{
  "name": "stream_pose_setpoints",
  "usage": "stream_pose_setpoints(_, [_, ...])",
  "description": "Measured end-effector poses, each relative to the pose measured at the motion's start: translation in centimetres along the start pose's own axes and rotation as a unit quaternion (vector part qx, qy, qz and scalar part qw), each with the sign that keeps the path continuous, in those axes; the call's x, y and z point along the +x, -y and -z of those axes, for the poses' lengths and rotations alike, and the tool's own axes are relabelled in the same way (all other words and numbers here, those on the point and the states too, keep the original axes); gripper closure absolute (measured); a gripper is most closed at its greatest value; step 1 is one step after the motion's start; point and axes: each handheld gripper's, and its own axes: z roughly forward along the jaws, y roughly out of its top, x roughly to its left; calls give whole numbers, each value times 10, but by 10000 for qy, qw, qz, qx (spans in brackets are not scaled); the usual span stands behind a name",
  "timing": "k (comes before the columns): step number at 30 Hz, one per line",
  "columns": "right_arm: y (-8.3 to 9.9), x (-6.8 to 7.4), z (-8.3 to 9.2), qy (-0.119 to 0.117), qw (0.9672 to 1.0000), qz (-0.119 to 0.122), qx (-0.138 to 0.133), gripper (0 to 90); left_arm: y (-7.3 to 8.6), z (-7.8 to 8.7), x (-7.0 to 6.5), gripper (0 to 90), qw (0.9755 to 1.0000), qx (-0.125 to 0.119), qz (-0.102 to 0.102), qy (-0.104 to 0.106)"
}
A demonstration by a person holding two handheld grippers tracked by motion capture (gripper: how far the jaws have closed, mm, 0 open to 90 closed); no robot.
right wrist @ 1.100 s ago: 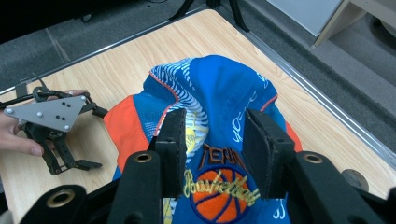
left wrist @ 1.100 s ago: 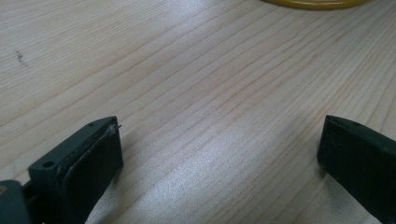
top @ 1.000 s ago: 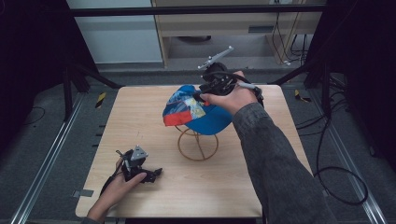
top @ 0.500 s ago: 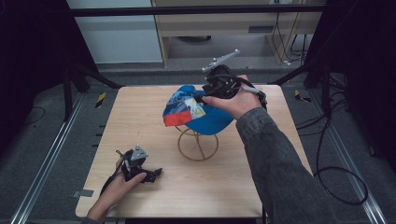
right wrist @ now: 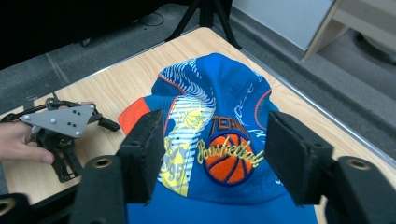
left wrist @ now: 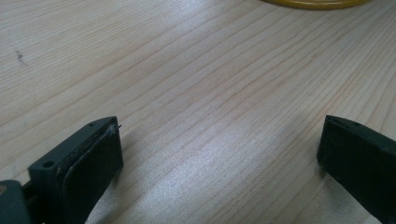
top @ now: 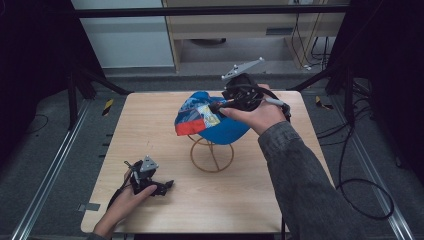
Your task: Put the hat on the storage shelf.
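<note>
Above the round wire stand [top: 211, 154], the right tongs [top: 220, 105] have just been opening over the blue basketball cap [right wrist: 219, 140], nothing pinched; the left tongs [top: 167, 186] rest spread on the wooden tabletop [top: 150, 130].

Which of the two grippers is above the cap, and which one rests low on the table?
The right gripper hangs over the blue cap on its wire stand; the left gripper lies low on the wooden table, away from the cap.

Wooden table [top: 150, 125], wire stand [top: 212, 156]
</note>
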Motion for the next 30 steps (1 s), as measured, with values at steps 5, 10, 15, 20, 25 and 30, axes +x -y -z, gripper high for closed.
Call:
stream_pose_setpoints(5, [3, 3, 5, 41, 10000, -16, -64, 315, 0, 0, 0, 0, 10000, -1, -6, -4])
stream_pose_setpoints(10, [6, 5, 11, 81, 9999, -54, -71, 273, 0, 0, 0, 0, 10000, -1, -5, -4])
stream_pose_setpoints(15, [8, 5, 15, 124, 9999, -84, -62, 237, 0, 0, 0, 0, 10000, 1, -6, 0])
stream_pose_setpoints(20, [13, 3, 15, 168, 9998, -109, -52, 206, 0, 0, 0, 0, 10000, 1, 6, 7])
stream_pose_setpoints(25, [21, 1, 21, 278, 9993, -178, -177, 151, 0, 0, 0, 0, 10000, 2, 2, 6])
stream_pose_setpoints(30, [31, 0, 28, 353, 9989, -194, -247, 109, 0, 0, 0, 0, 10000, 1, 3, 1])
